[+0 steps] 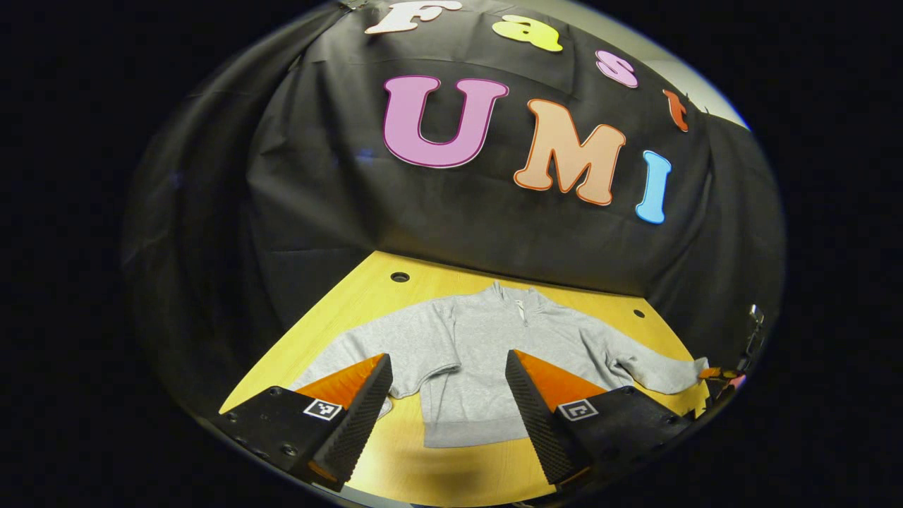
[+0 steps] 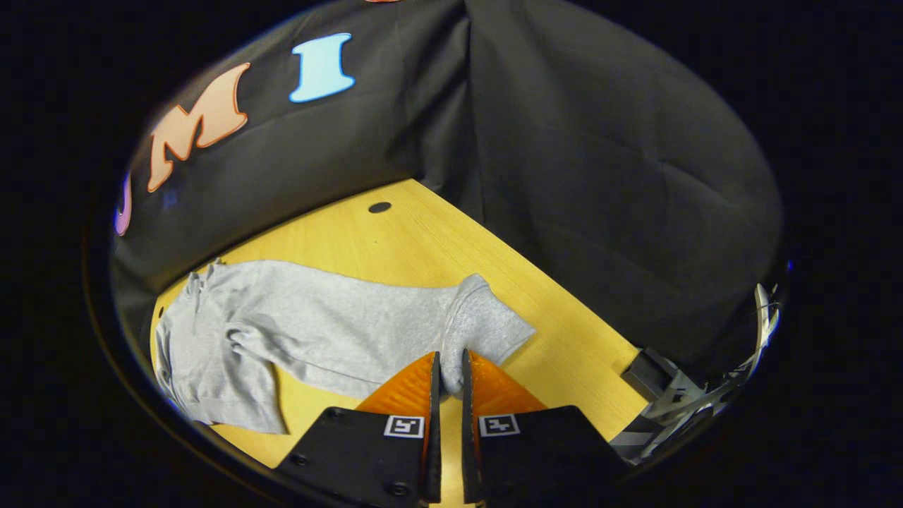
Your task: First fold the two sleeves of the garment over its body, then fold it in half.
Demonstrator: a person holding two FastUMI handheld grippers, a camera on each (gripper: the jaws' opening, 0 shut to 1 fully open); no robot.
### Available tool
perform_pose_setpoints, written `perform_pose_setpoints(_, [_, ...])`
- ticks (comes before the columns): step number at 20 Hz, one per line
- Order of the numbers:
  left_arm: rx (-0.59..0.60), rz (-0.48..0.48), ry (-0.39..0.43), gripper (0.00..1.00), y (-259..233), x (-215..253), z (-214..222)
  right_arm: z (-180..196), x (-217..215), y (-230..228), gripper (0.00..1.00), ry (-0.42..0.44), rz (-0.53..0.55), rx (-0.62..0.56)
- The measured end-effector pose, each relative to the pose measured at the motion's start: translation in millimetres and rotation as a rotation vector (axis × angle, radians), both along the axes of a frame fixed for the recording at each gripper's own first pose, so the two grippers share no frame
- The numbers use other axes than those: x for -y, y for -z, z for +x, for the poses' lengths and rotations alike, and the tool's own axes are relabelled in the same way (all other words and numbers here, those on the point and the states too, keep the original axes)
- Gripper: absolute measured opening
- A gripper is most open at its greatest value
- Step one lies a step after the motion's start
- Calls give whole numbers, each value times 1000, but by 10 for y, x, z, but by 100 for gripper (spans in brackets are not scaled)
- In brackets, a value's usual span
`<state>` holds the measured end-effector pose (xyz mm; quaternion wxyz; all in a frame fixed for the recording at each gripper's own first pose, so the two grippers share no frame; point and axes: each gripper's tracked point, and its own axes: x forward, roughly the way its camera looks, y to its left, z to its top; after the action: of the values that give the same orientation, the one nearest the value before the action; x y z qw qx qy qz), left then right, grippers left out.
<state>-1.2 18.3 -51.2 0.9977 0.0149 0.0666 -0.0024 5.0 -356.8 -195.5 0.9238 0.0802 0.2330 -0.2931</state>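
A grey zip-neck sweatshirt (image 1: 487,353) lies flat on the yellow table (image 1: 367,296), collar far, hem near. My left gripper (image 1: 448,355) hovers open in front of its hem, one finger over the garment's left sleeve (image 1: 338,356), the other over the body's right side. The right sleeve (image 1: 649,367) stretches out sideways to where the right gripper (image 1: 721,374) shows orange at its end. In the right gripper view, the sleeve (image 2: 338,317) runs from the body (image 2: 204,360) to the cuff (image 2: 487,317), and my right gripper (image 2: 449,360) is shut on the cuff's near edge.
Round holes (image 1: 400,276) (image 1: 638,313) (image 2: 379,207) sit in the tabletop near the back. A black block (image 2: 652,377) and pale strips (image 2: 705,402) lie off the table's right edge. Black cloth walls close in behind and on both sides.
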Motion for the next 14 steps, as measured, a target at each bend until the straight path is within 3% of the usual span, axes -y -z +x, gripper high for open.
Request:
perform_pose_setpoints(4, [-17,12,29,95,1,-153,-3,109,-292,-172,14,-51,-35,49])
perform_pose_setpoints(14, [-9,6,27,94,-35,-548,-31,675,-1299,-561,14,-319,-95,132])
